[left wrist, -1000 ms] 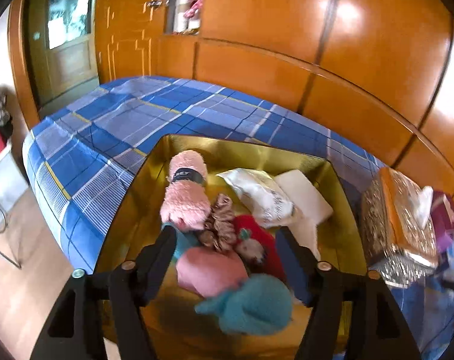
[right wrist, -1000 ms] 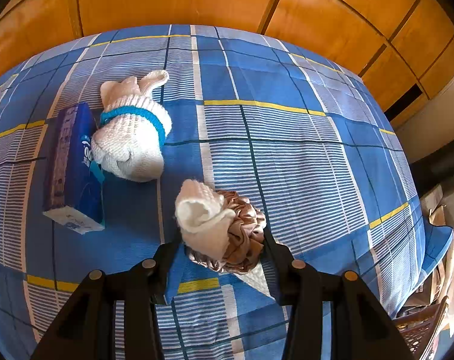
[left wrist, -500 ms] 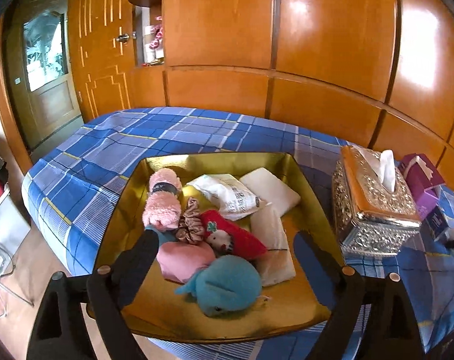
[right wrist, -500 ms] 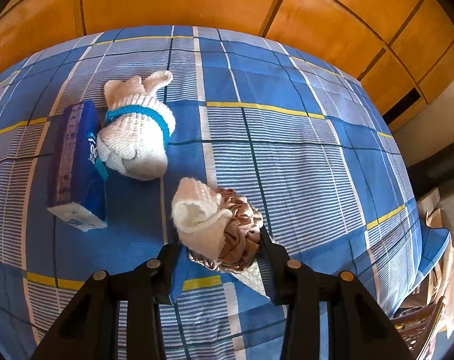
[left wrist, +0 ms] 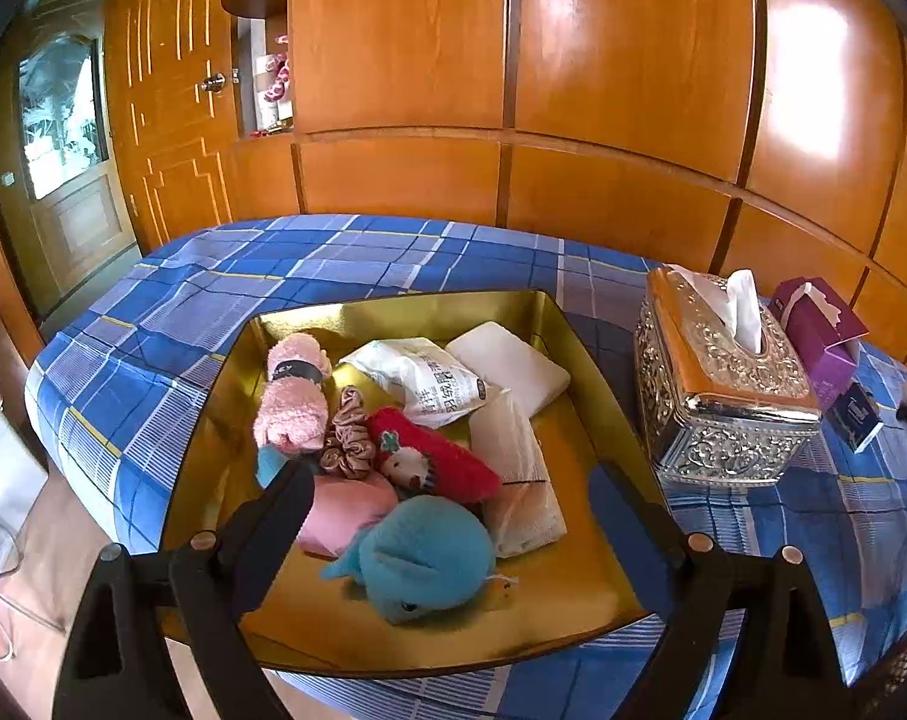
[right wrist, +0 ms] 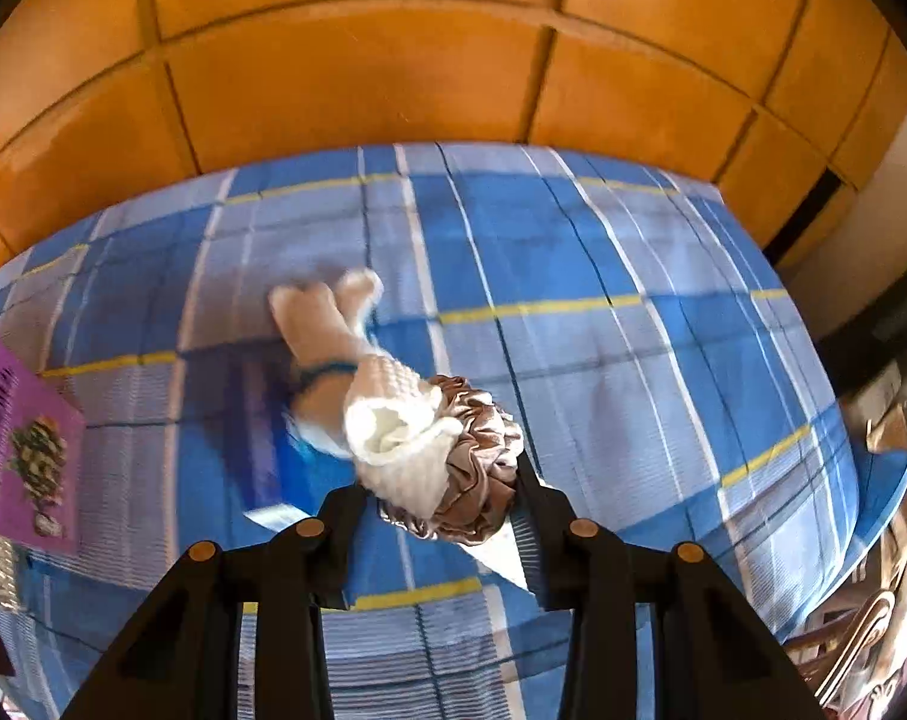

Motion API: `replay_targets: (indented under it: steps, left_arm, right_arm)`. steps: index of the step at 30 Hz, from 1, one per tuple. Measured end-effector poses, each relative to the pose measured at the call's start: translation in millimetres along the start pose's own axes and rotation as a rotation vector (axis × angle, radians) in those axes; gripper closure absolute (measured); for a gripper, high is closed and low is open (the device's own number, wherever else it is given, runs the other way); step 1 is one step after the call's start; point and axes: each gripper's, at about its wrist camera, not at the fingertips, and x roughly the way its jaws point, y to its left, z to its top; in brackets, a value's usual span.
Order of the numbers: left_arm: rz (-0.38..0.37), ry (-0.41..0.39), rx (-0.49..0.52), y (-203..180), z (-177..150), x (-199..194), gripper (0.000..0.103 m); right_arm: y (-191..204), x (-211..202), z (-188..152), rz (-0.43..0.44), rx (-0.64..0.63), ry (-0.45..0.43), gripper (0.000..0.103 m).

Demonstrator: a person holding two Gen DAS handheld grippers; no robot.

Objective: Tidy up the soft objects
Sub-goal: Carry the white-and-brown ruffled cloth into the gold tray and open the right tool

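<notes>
While the left gripper (left wrist: 447,480) hovers spread above the tray (left wrist: 579,594), the right gripper (right wrist: 438,480) clamps a sock (right wrist: 393,438) and scrunchie (right wrist: 477,480).

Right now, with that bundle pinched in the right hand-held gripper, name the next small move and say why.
Probably carry it toward the gold tray. The right hand-held gripper is shut on a white knit sock and a brown satin scrunchie, lifted over the plaid bedspread. The tray already holds soft things, and the left hand-held gripper hangs open and empty above it.
</notes>
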Motion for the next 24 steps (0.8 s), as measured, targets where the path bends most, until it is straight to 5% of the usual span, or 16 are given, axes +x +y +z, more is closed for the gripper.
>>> replay_targets:
  steps: [13, 20, 24]
  left_arm:
    - [-0.004, -0.003, 0.016, -4.3, -1.3, -1.8, 0.009]
    - [-0.002, 0.001, 0.021, -4.3, -3.2, 0.4, 0.009]
    - [0.01, 0.012, 0.022, -1.8, -4.0, 3.8, 0.009]
  right_arm:
    - [113.1, -79.7, 63.7, 0.133, -0.205, -0.171, 0.064]
    - [192.5, -138.8, 60.2, 0.322, -0.379, -0.312, 0.064]
    - [243.0, -169.1, 30.5, 0.482, -0.527, -0.36, 0.064]
